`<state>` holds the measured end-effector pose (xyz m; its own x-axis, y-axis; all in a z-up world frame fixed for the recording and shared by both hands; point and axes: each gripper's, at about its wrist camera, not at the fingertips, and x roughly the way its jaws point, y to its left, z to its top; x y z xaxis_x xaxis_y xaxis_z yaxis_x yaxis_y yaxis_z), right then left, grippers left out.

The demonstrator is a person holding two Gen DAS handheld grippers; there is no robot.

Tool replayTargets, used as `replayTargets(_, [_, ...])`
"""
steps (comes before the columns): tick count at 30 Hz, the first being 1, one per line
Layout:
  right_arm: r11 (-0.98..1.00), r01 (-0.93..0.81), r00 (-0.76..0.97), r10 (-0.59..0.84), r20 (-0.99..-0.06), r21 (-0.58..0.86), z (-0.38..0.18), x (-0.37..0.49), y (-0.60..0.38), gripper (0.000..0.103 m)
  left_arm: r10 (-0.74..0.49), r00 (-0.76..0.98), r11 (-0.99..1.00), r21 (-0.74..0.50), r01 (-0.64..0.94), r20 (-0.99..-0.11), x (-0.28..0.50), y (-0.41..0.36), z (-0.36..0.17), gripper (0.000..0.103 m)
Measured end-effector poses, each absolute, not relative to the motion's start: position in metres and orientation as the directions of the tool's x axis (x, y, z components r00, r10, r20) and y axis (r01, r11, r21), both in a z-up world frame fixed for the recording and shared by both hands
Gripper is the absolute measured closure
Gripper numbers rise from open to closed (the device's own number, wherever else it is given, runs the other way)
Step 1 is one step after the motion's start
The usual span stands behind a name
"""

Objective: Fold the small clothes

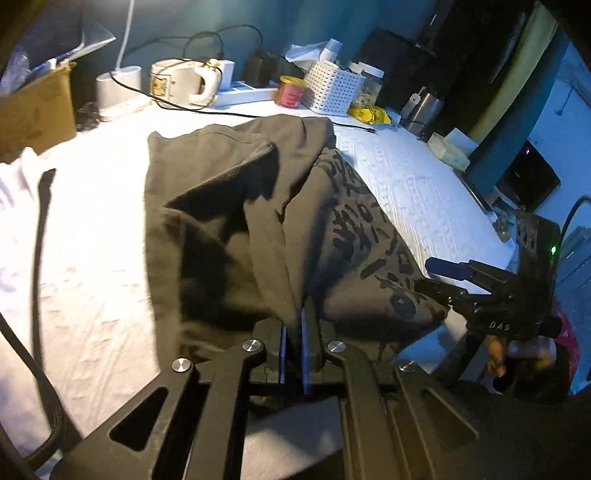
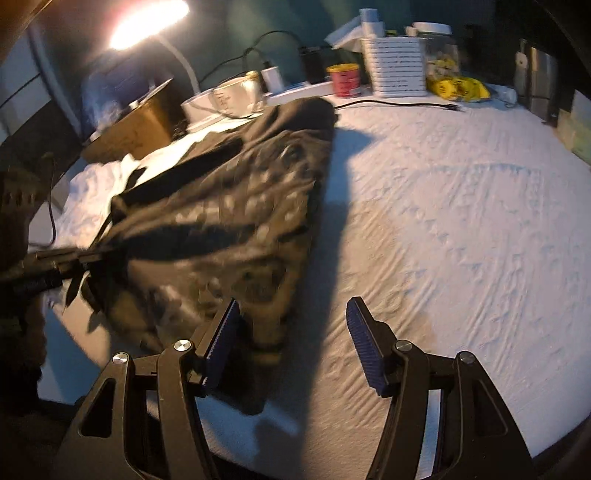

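Observation:
A dark olive garment (image 1: 236,206) with black printed lettering lies on the white-covered table (image 1: 92,258). My left gripper (image 1: 294,332) is shut on the garment's near edge and holds a fold of it lifted. It also shows at the left of the right wrist view (image 2: 79,266), pinching the cloth. In the right wrist view the garment (image 2: 229,206) is stretched toward the left. My right gripper (image 2: 291,325) is open and empty, at the garment's near right corner above the table (image 2: 443,221). The right gripper also shows at the right of the left wrist view (image 1: 448,271).
Along the back edge stand a cardboard box (image 1: 33,110), white mugs (image 1: 177,81), a power strip (image 1: 247,94), a red tin (image 1: 291,92), a white perforated basket (image 1: 332,88) and a yellow packet (image 1: 369,114). A lamp (image 2: 144,22) shines at the back left. A black cable (image 1: 40,240) hangs at the left.

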<state>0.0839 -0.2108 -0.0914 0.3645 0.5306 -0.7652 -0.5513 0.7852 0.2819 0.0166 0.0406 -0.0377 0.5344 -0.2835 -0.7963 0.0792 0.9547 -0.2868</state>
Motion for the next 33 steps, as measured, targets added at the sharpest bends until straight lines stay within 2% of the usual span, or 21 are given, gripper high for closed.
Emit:
replayTargets(2, [0.780, -0.576, 0.380, 0.521, -0.765, 0.245, -0.093, 0.075, -0.208, 0.040, -0.271, 0.516, 0.958, -0.279, 0.064, -0.813, 0.012, 0.044, -0.043, 0.098])
replayTargets(4, [0.765, -0.605, 0.376, 0.519, -0.768, 0.220, -0.098, 0.064, -0.203, 0.070, -0.262, 0.494, 0.961, -0.272, 0.052, -0.829, 0.013, 0.045, -0.049, 0.098])
replayTargets(6, [0.755, -0.632, 0.390, 0.502, -0.772, 0.171, -0.099, 0.052, -0.196, 0.073, -0.233, 0.481, 0.968, -0.249, 0.032, -0.845, 0.011, 0.050, -0.049, 0.096])
replayTargets(9, [0.748, -0.651, 0.396, 0.481, -0.782, 0.130, -0.094, 0.048, -0.193, 0.074, -0.186, 0.496, 0.976, -0.220, -0.011, -0.848, 0.010, 0.063, -0.038, 0.095])
replayTargets(11, [0.754, -0.644, 0.398, 0.477, -0.784, 0.132, -0.089, 0.052, -0.197, 0.074, -0.092, 0.529, 0.990, -0.135, -0.044, -0.844, 0.014, 0.071, -0.026, 0.094])
replayTargets(13, [0.766, -0.632, 0.415, 0.466, -0.782, 0.120, -0.082, 0.057, -0.198, 0.074, -0.052, 0.552, 0.993, -0.104, -0.062, -0.832, 0.022, 0.077, -0.019, 0.082])
replayTargets(15, [0.777, -0.619, 0.432, 0.459, -0.776, 0.115, -0.074, 0.066, -0.199, 0.074, -0.027, 0.578, 0.993, -0.089, -0.080, -0.816, 0.035, 0.083, -0.014, 0.048])
replayTargets(16, [0.780, -0.616, 0.438, 0.457, -0.774, 0.112, -0.070, 0.070, -0.200, 0.073, -0.009, 0.597, 0.994, -0.073, -0.082, -0.802, 0.043, 0.083, -0.011, 0.044])
replayTargets(21, [0.795, -0.601, 0.471, 0.438, -0.765, 0.085, -0.058, 0.099, -0.198, 0.073, -0.012, 0.611, 1.000, -0.016, 0.000, -0.792, 0.087, 0.071, -0.013, 0.042])
replayTargets(25, [0.800, -0.591, 0.471, 0.444, -0.762, 0.101, -0.055, 0.123, -0.193, 0.066, -0.014, 0.573, 0.995, 0.044, 0.087, -0.819, 0.128, 0.053, -0.027, 0.042])
replayTargets(33, [0.807, -0.578, 0.472, 0.450, -0.758, 0.119, -0.056, 0.169, -0.182, 0.066, -0.024, 0.517, 0.969, 0.107, 0.223, -0.855, 0.167, 0.031, -0.052, 0.043])
